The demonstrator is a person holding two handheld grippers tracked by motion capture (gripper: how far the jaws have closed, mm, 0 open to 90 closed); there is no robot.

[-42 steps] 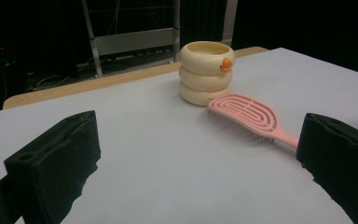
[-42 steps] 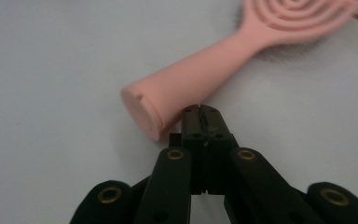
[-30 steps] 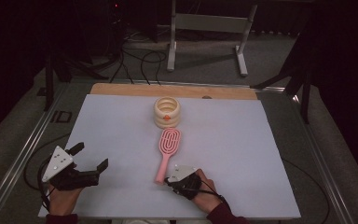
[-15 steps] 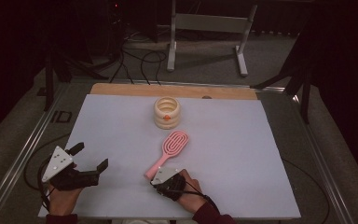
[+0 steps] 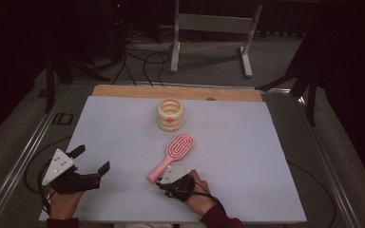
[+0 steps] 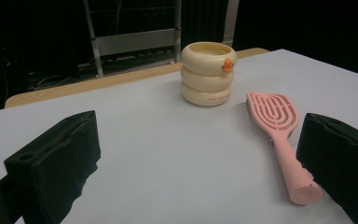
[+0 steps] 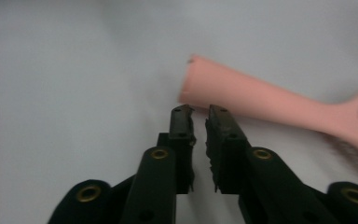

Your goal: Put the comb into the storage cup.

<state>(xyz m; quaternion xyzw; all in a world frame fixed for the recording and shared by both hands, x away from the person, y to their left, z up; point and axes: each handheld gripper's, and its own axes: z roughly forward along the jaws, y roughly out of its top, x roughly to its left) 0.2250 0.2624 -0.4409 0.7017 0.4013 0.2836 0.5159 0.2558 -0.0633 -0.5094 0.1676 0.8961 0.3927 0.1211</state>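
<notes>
nudging pink brush handle across the counter with right gripper, jaws just cracking open a slit, empty; left gripper wide open, empty. next: widen, straddle handle, close.

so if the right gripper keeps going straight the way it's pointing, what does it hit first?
Most likely the handle end of the pink hairbrush, which lies just past the tips of the right gripper. Its jaws have just been opening, with a narrow gap and nothing between them. Depth is hard to judge.
</notes>
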